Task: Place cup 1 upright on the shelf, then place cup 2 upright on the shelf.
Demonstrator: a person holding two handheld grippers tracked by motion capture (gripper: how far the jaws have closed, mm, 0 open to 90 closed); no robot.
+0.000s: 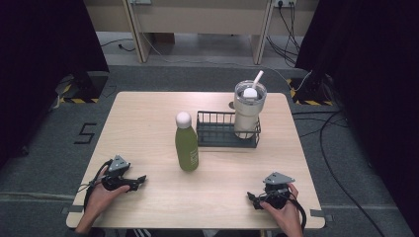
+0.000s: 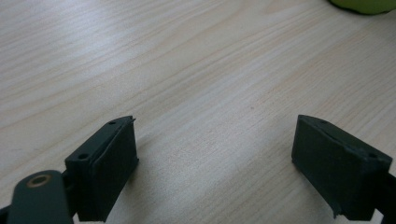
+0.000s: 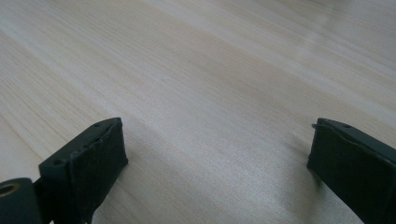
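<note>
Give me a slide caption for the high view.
Green bottle beside wire basket holding a tumbler; both grippers open.

Table [image 1: 148, 113] bearing all items. Bottle [image 1: 186, 143] upright near centre, just left of and slightly before rack [image 1: 217, 134]. Tumbler [image 1: 248, 109] standing in right end of rack, straw [image 1: 257, 79] rising from lid. Left gripper [image 1: 142, 179] at near left edge, well apart from bottle. Right gripper [image 1: 250, 199] at near right edge.
</note>
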